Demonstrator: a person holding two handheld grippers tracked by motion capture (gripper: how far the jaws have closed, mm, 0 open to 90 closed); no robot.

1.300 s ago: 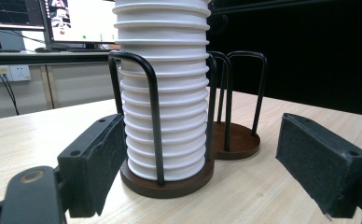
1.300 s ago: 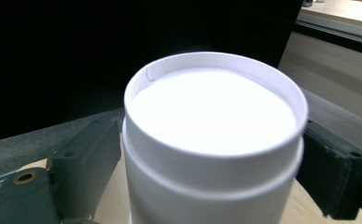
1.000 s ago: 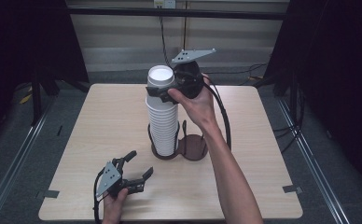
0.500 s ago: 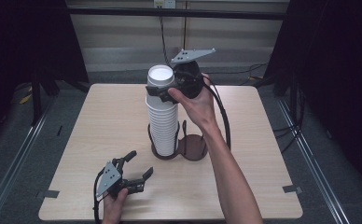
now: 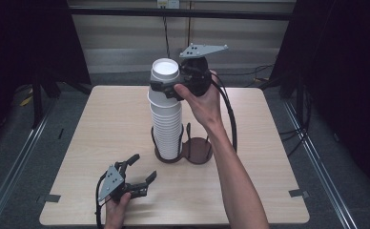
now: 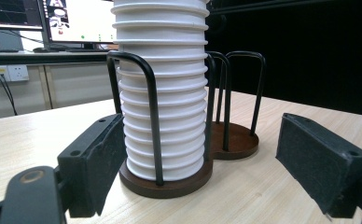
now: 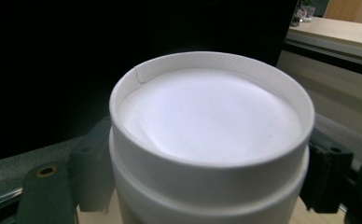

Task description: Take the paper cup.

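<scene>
High view: tall stack of white paper cups (image 5: 165, 114) stands upside down in the left ring of a dark two-ring wire holder (image 5: 183, 149) near the middle of the wooden table (image 5: 102, 124); the right ring is bare. Right gripper (image 5: 166, 89) is up at the top of the stack, jaws on either side of the top cup (image 5: 164, 72), grey plate above it, the hand (image 5: 203, 100) wrapped round the body, cable looping down past the forearm. Left gripper (image 5: 140, 171) sits low at the near-left part of the table, well apart from the holder, jaws spread wide, nothing between them. Left gripper view: both black pads wide apart and empty; stack (image 6: 163, 88) dead ahead, seated on the brown base disc (image 6: 167, 179) with black wire loops rising around it, second disc (image 6: 235, 140) just behind to the right; monitors and a wall socket in the background. Right gripper view: top cup (image 7: 209, 126) seen close, base up, small nick in its rim; one pad against each side of it, so jaws closed onto that cup; the rim of the cup beneath (image 7: 207, 200) shows just below, the top cup sitting on it
</scene>
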